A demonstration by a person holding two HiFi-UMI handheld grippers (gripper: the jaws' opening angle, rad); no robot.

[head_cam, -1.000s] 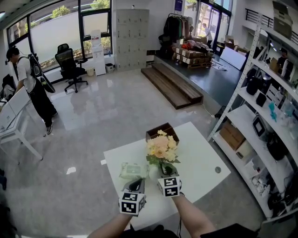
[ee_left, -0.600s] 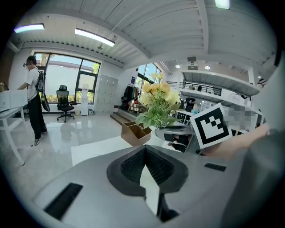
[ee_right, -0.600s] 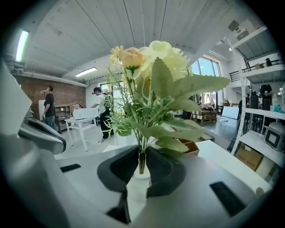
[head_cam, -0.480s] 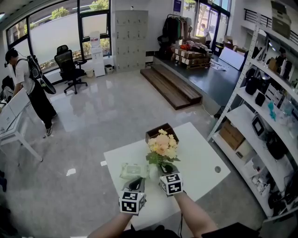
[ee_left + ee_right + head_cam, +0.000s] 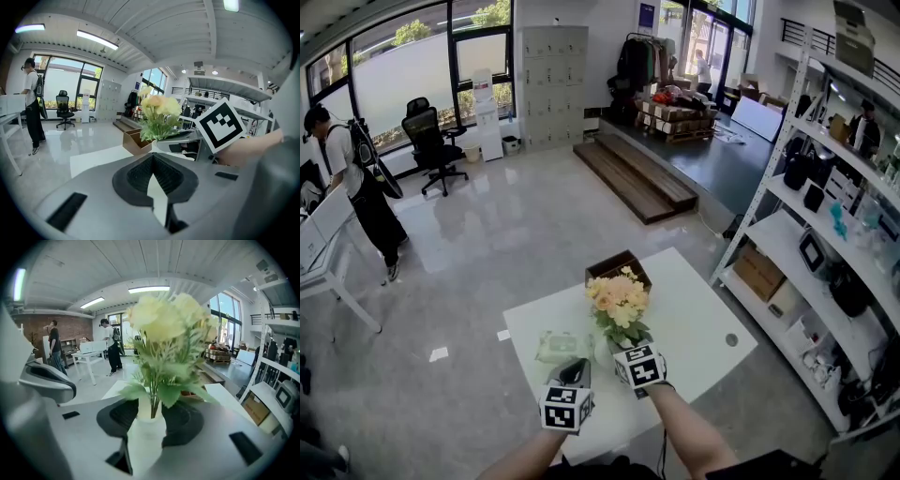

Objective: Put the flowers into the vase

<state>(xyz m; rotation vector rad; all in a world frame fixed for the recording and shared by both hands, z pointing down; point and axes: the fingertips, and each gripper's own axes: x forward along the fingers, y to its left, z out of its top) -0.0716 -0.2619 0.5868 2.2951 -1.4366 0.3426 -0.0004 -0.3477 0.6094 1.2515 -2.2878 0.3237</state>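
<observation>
The flowers point(image 5: 619, 302) stand in the vase point(image 5: 145, 432), a pale yellow bunch over green leaves, with the stems running down into its narrow white neck. The vase is near the middle of the white surface point(image 5: 694, 328), towards its near edge.

The right hand-held gripper point(image 5: 150, 416) is closed on the vase. In the right gripper view the neck sits between the two dark pads, one pressed against each side, and the blooms rise straight above the jaws. In the head view this hand-held gripper point(image 5: 630, 354) reaches in from the near side, its marker cube just near and right of the leaves.

The left hand-held gripper point(image 5: 152, 157) holds nothing. Its pads meet at the tips, and only a wedge of white surface shows through behind them. In the head view it point(image 5: 574, 373) lies just left of the right one, near the vase but apart from it. From the left gripper view the flowers point(image 5: 158, 110) are ahead and slightly right, and the right one's marker cube point(image 5: 220, 124) is further right.

A pale green packet point(image 5: 558, 348) lies on the surface left of the vase, just beyond the left hand-held gripper. A brown box point(image 5: 614, 267) sits at the far edge, behind the flowers.
</observation>
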